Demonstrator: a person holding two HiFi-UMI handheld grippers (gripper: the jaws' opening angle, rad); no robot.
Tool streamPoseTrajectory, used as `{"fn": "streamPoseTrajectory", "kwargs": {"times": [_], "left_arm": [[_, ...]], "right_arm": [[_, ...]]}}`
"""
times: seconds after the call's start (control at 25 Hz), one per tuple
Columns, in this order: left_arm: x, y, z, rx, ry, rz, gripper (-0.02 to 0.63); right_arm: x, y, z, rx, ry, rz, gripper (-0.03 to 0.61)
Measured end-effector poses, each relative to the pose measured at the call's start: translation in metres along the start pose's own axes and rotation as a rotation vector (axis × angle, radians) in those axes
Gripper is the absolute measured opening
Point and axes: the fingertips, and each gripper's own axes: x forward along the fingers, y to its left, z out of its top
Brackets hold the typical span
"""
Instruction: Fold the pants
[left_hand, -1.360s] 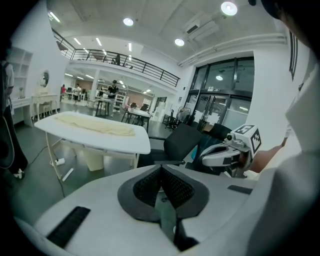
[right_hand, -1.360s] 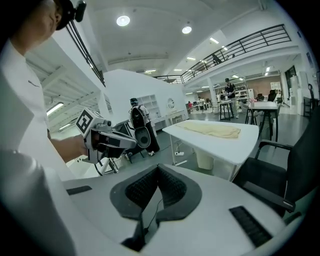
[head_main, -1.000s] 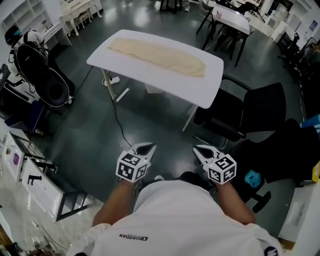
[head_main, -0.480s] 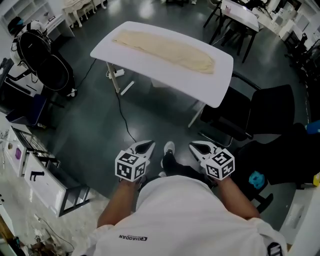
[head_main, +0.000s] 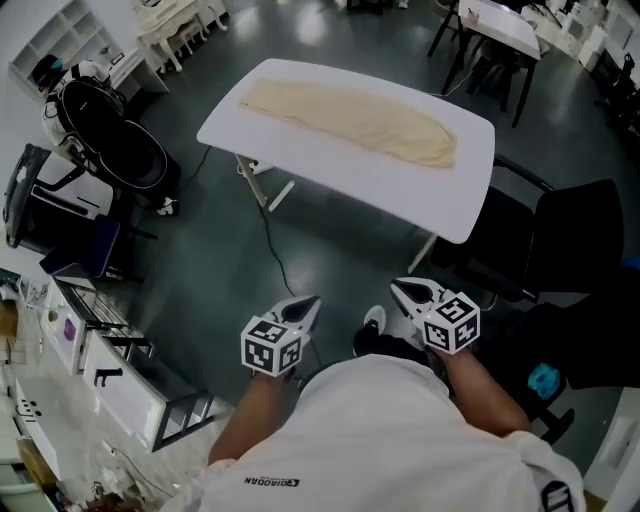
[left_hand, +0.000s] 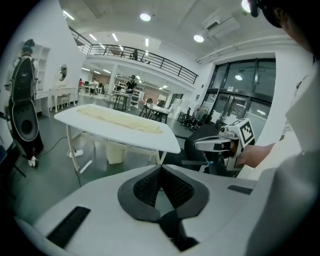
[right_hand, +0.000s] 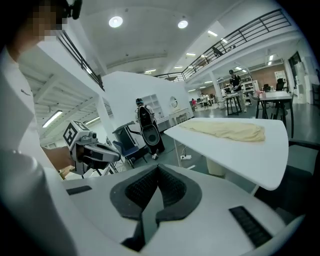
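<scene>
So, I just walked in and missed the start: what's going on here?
A person stands back from the white table, holding a gripper in each hand. The left gripper and right gripper have jaws shut and empty. The cream pants lie flat on the table, untouched; folding has not begun.

1 pants, 1 table under pants, 2 grippers.

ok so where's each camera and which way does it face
Head view: on the head, facing steeply down at the table and pants; shirt, left tool, right tool show.
Left gripper view: on the left tool, facing the table past shut jaws; right tool shows.
Right gripper view: on the right tool, likewise; left tool shows.
All share the pants.
</scene>
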Motion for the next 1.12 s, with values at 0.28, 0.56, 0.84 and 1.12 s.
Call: {"fn": "streamPoseTrajectory", "kwargs": {"times": [0.28, 0.56, 0.84, 1.12], "left_arm": [[0.059, 0.025, 0.094, 0.094, -0.047, -0.015, 0.028], [0.114, 0.033, 0.112, 0.113, 0.017, -0.048, 0.026], [0.154, 0.033, 0.152, 0.148, 0.016, -0.065, 0.028], [0.179, 0.042, 0.164, 0.205, 0.084, -0.086, 0.026]], "right_arm": [[0.023, -0.075, 0.043, 0.036, -0.036, -0.036, 0.018], [0.040, -0.130, 0.066, 0.063, -0.069, -0.051, 0.018], [0.049, -0.173, 0.067, 0.117, -0.078, -0.055, 0.018], [0.042, -0.201, 0.070, 0.177, -0.121, -0.118, 0.018]]}}
